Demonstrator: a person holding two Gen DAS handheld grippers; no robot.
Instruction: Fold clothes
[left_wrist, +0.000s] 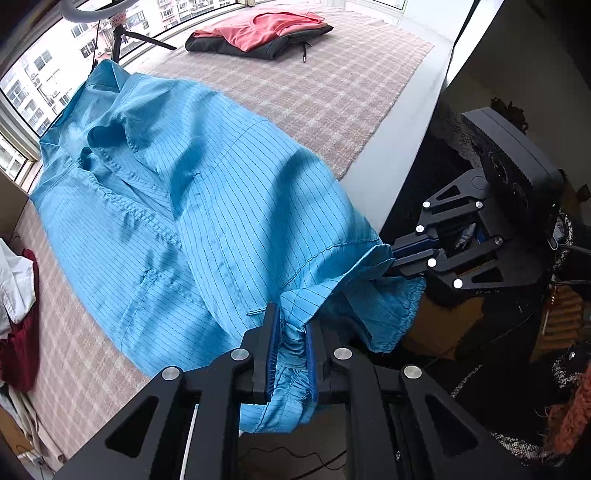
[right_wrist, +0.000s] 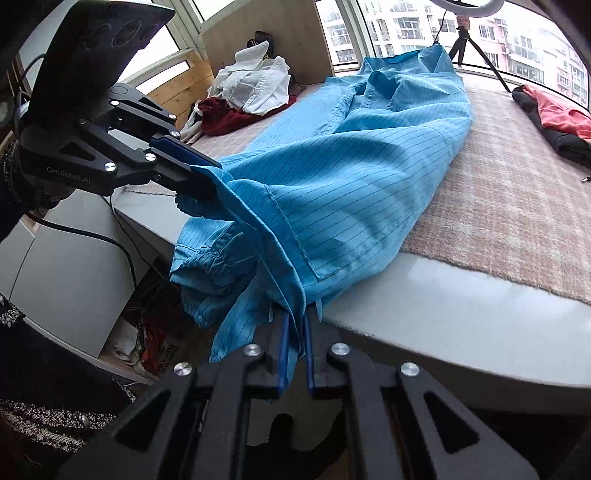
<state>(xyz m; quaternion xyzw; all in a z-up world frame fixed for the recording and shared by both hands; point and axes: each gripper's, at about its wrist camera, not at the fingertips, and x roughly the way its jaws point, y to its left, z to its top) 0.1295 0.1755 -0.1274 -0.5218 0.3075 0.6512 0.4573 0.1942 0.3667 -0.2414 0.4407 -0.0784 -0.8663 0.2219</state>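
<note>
a blue pinstriped work coat (left_wrist: 177, 206) lies stretched across a pink checked blanket (left_wrist: 314, 85) that covers a pale grey table (left_wrist: 399, 155). taking the coat as the landmark: its collar end points toward the windows (left_wrist: 33, 85), and its hem end hangs over the table's near edge, where both tongs meet it.

the left gripper (left_wrist: 290, 328) is pinching a bunched, gathered bit of the coat's lower edge between its blue pads (left_wrist: 272, 343), the fabric crumpled in the narrow gap and spilling down below the fingers. seen from the right wrist view, the same left gripper (right_wrist: 199, 177) comes in from the left side of the coat and bites its hem corner, with an elastic cuff (right_wrist: 210, 258) dangling just under it.

the right gripper (right_wrist: 295, 325) is pressed together on a thin fold of the coat's hem, the cloth running straight down between its two blue pads (right_wrist: 283, 350). in the left wrist view the right gripper (left_wrist: 388, 266) reaches in from the right side of the coat and nips the edge near a seam.

beyond the coat, on the far side of the blanket, a folded coral garment (left_wrist: 269, 26) sits on top of a folded black garment (left_wrist: 273, 48). beside the coat's collar end, a heap of white clothes (right_wrist: 255, 81) rests on a dark red garment (right_wrist: 229, 118). a small black tripod (right_wrist: 469, 44) stands at the window behind the collar.
</note>
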